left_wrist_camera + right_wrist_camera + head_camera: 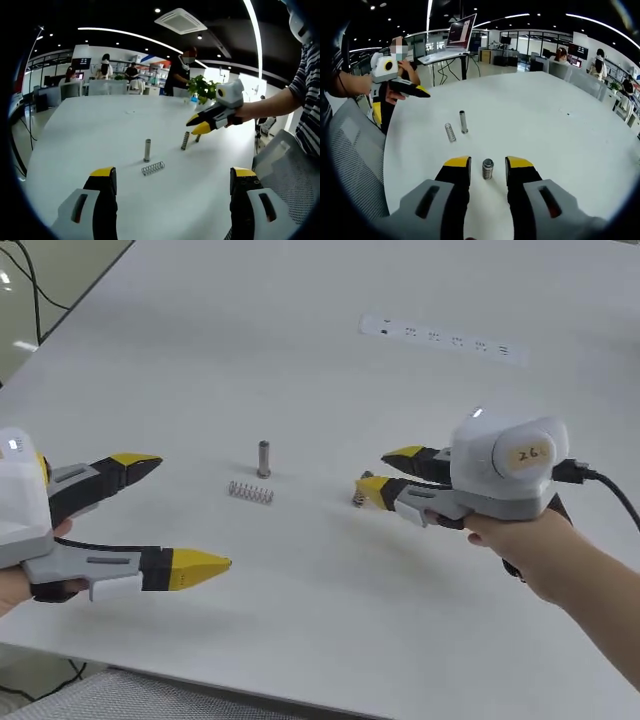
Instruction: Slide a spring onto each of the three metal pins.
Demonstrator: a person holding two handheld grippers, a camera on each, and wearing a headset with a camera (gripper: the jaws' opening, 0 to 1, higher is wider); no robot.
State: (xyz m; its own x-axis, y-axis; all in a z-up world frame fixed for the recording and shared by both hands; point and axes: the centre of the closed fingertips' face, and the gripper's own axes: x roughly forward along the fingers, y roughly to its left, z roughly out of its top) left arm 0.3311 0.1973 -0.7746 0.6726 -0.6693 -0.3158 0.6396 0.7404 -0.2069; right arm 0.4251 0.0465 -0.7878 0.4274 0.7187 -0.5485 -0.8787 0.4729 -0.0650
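One short metal pin already wearing a coiled spring (487, 169) stands at lower centre of the right gripper view. It sits between the yellow-tipped jaws of the right gripper (488, 162), which are partly open with a sliver of table showing on each side, so they grip nothing. That pin looks finished. The step in hand, I judge, is the bare upright steel pin (263, 458) at the middle of the head view. The loose silver coil spring (250, 492) lies on its side just below it in that frame, near but not touching. The left gripper (175, 512), at the left edge of the head view, has its jaws spread wide and is empty, pointing roughly towards that spring. The next move likely calls for closing lightly across the coils, tipping the spring upright, lining its bore over the pin's top and letting it slide down. A hard squeeze could crush or flick so light a coil, and a nudge could topple the pin if it merely stands free. In the left gripper view a further small upright piece (198, 138) shows just beside the sprung pin, too small to tell whether it is the third pin. Between the left gripper and the spring there is only bare white tabletop (300, 640). A white power strip (443, 340) lies well apart at the upper right of the head view.
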